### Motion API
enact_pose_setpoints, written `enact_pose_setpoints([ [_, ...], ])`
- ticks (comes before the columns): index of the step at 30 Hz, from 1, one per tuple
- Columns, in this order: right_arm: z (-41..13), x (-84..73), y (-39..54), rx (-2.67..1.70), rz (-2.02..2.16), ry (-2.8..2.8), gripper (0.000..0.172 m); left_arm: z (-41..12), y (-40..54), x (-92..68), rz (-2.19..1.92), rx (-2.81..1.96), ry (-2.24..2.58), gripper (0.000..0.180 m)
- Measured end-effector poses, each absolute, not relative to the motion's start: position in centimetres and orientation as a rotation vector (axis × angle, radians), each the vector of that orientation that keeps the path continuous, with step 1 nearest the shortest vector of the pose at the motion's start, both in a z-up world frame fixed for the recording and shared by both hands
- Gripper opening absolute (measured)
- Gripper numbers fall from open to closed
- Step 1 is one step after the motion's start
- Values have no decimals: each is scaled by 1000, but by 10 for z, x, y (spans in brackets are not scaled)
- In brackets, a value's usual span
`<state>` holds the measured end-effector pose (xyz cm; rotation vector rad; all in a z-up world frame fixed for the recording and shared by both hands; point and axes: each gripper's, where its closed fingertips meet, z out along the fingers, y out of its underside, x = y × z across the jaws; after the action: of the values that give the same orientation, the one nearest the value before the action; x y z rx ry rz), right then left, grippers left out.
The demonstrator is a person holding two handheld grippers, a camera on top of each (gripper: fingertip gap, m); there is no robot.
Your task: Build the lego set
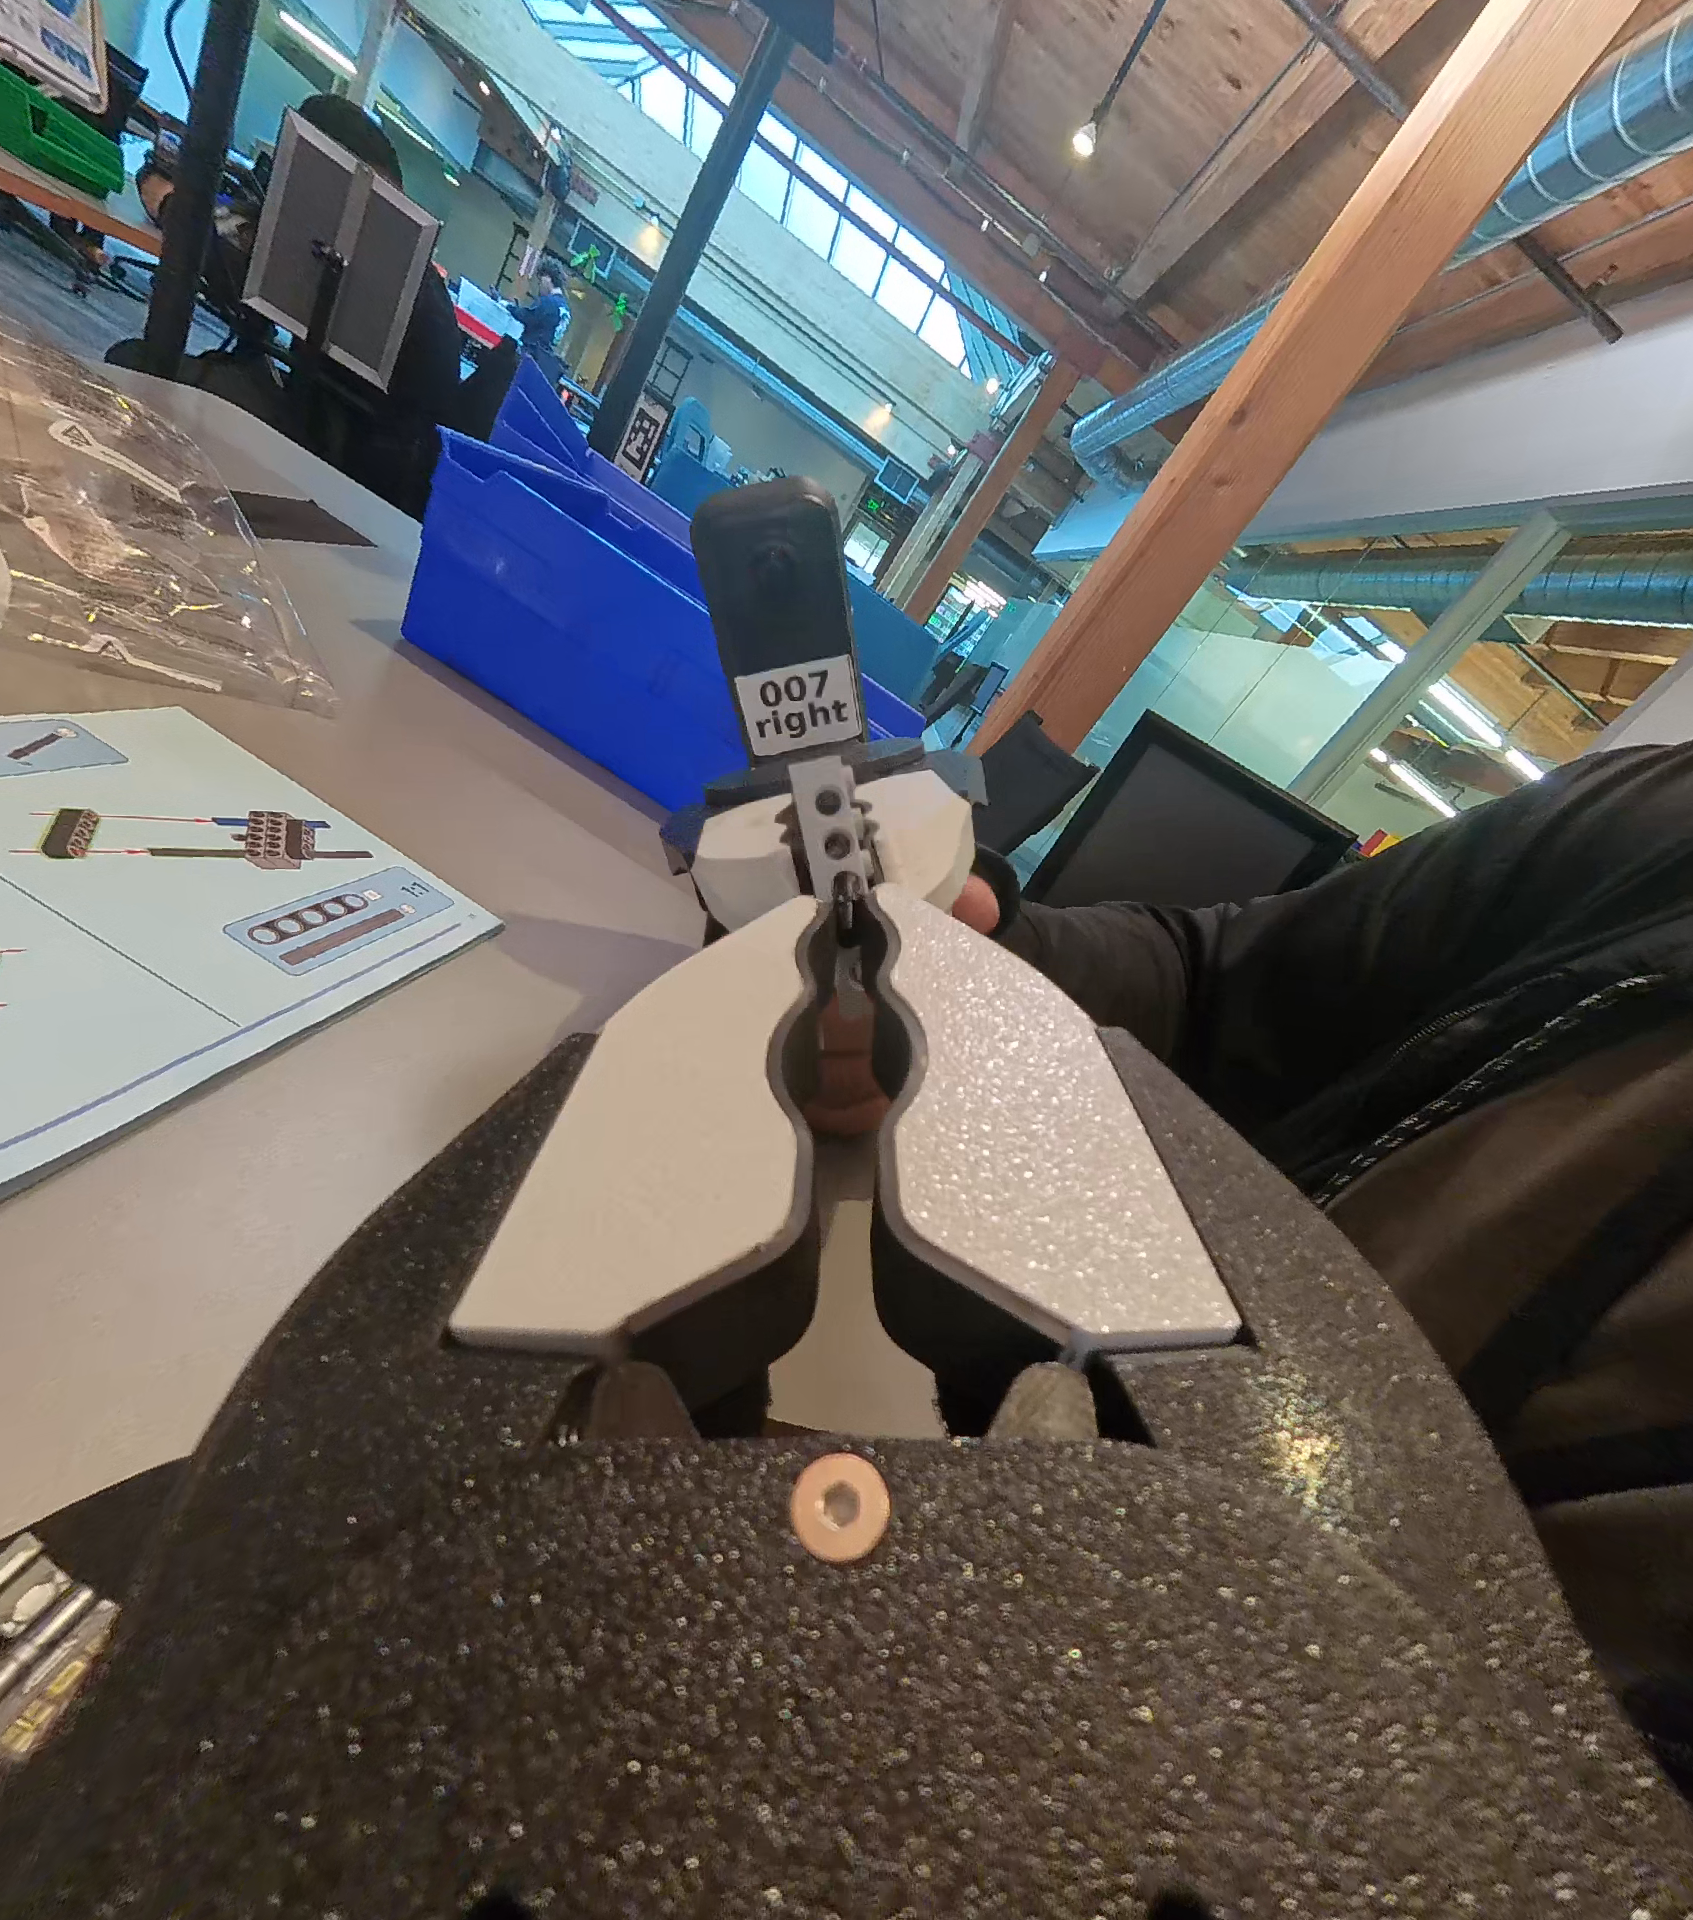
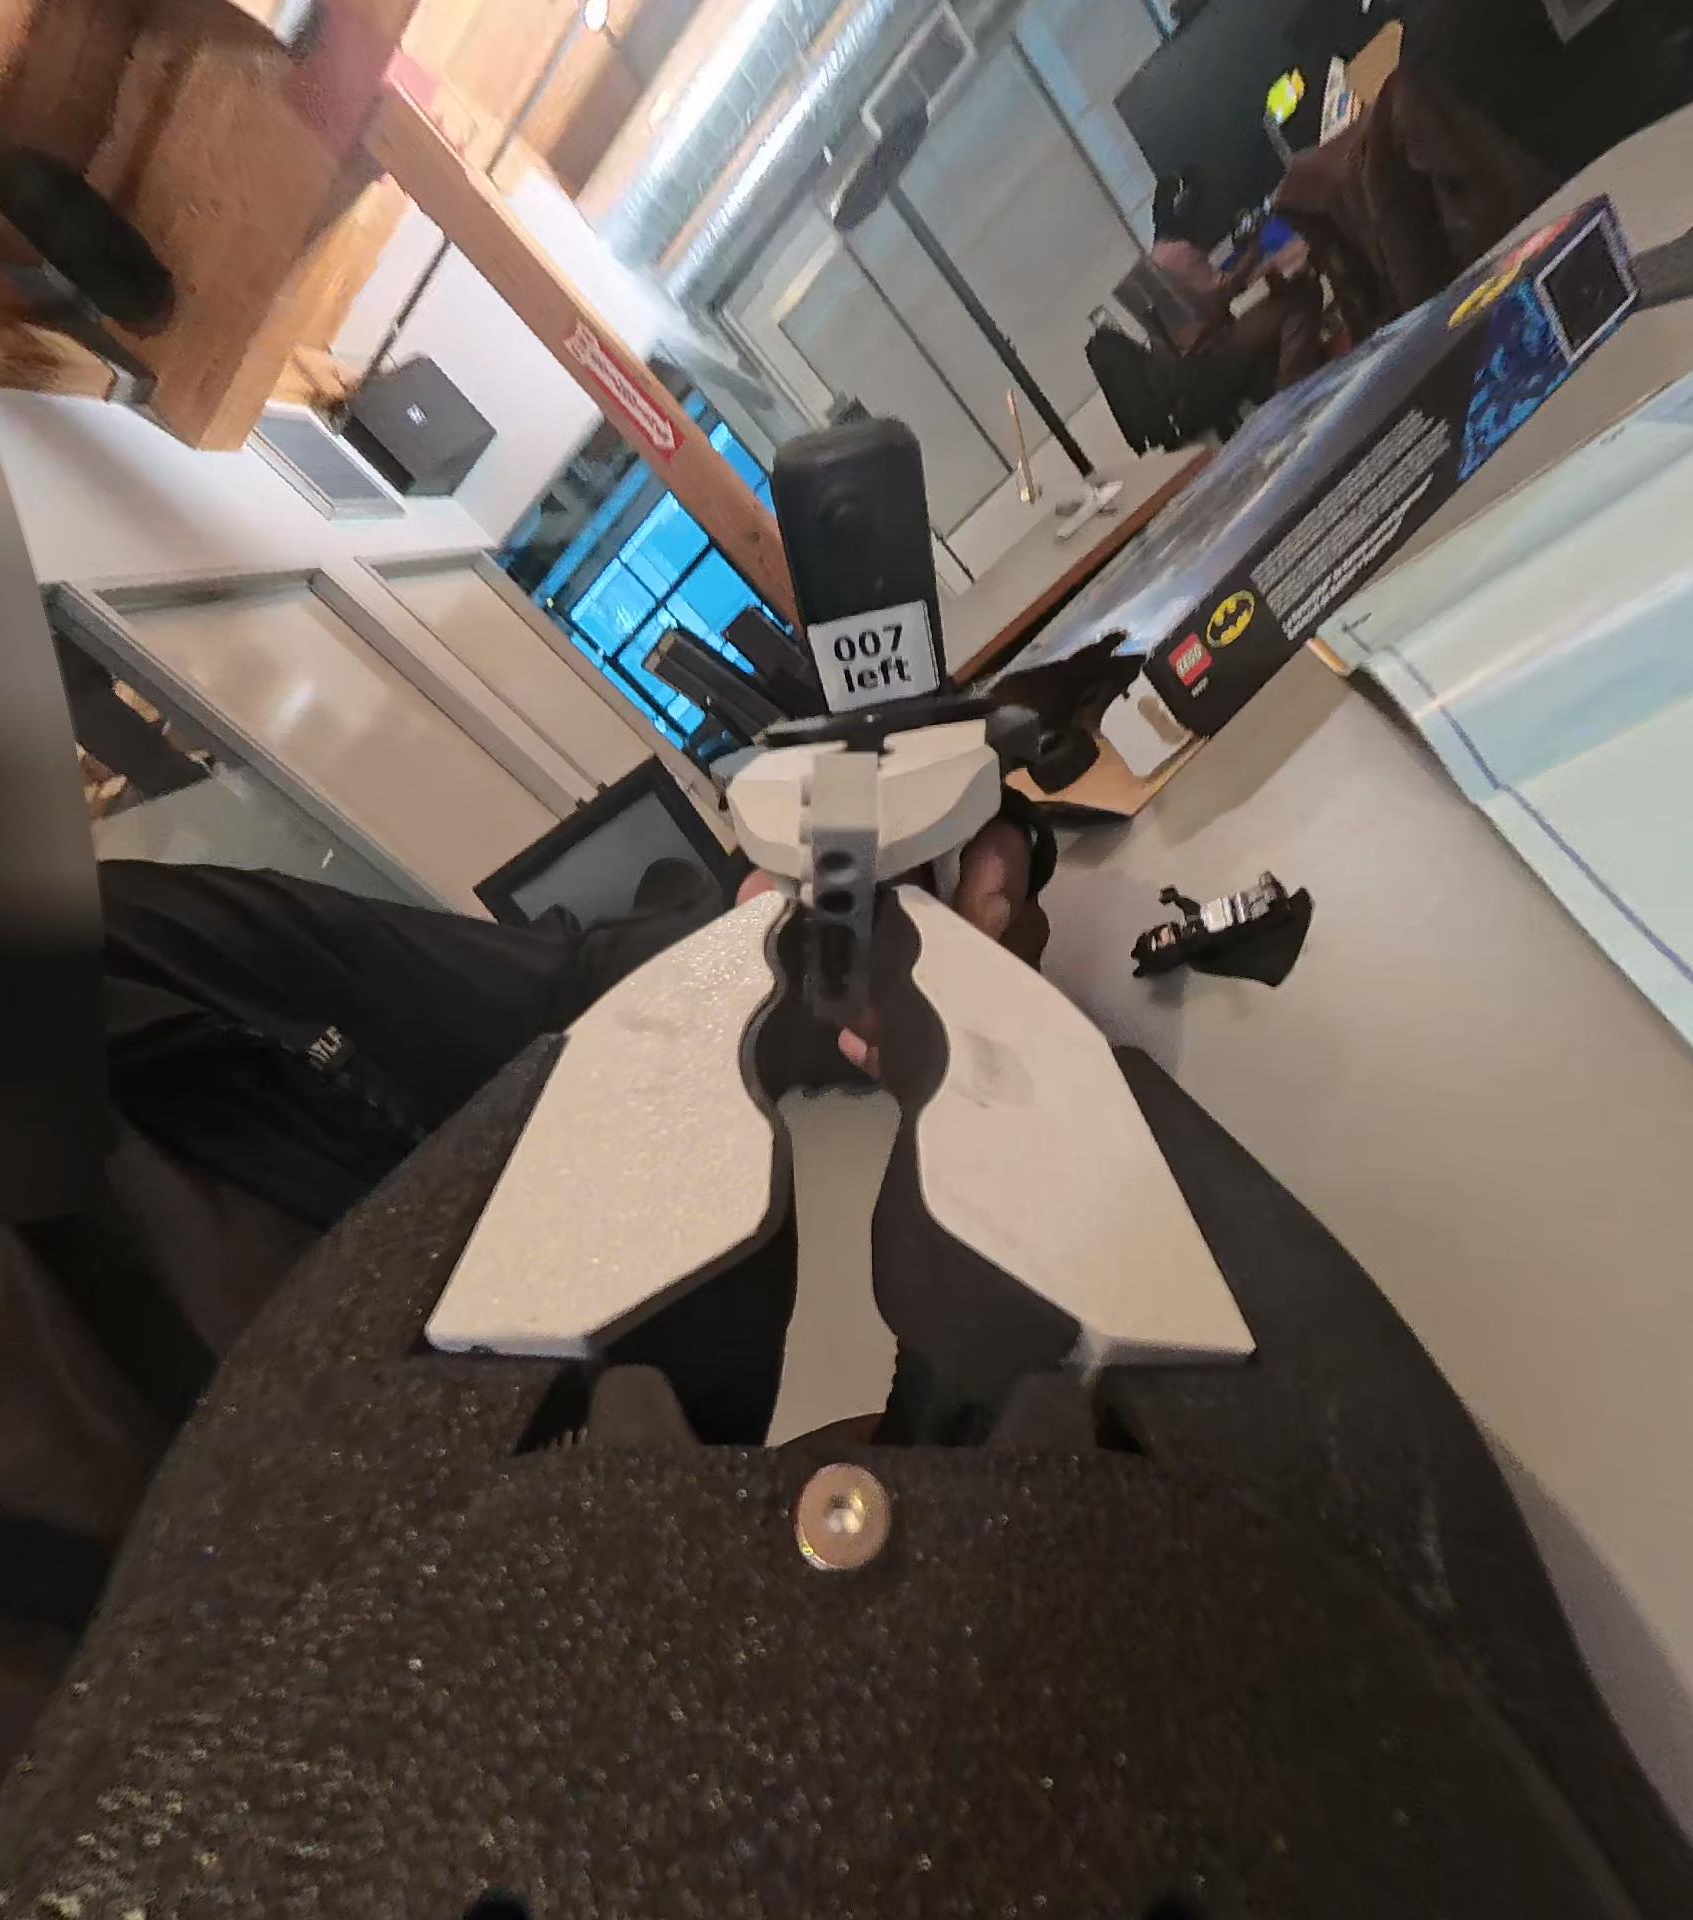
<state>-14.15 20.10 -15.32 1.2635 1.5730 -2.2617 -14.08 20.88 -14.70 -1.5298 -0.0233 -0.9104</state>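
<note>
Above the grey bench (image 1: 530,748), the two hand-held grippers face each other tip to tip, lifted clear of the surface. The left hand-held gripper (image 1: 847,914) has its white fingers (image 1: 717,1039) drawn almost together on a small dark pin-like piece (image 1: 850,935) whose tip pokes out toward the other tool. The right hand-held gripper (image 2: 837,935) stands a little wider, its pads closed on the sides of a light grey toy beam (image 2: 840,883) with round holes along its face; in the left wrist view that same beam (image 1: 834,826) stands upright between the far fingers, its lowest hole right at the pin's tip. Whether the pin has entered the hole I cannot tell.

An open instruction booklet (image 1: 94,935) lies flat on the bench to the left, with a crumpled clear plastic bag (image 1: 125,540) beyond it and a blue bin (image 1: 551,603) farther back. On the other side sit a dark printed box (image 2: 1393,468) and, nearer, a small black-and-grey brick assembly (image 2: 1226,930). A person's black sleeve (image 1: 1341,956) reaches in behind the far tool.
</note>
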Motion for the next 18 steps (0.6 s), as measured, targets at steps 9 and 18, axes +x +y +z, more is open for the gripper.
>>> enact_pose_setpoints([
  [9, -159, -135, 197, 1242, -2198, 1687, 12, -154, 202, -134, -914, -1647, 81, 4],
  [18, -174, -125, 189, 1212, -2050, 1895, 12, -169, 193, -124, -930, -1797, 188, 4],
])
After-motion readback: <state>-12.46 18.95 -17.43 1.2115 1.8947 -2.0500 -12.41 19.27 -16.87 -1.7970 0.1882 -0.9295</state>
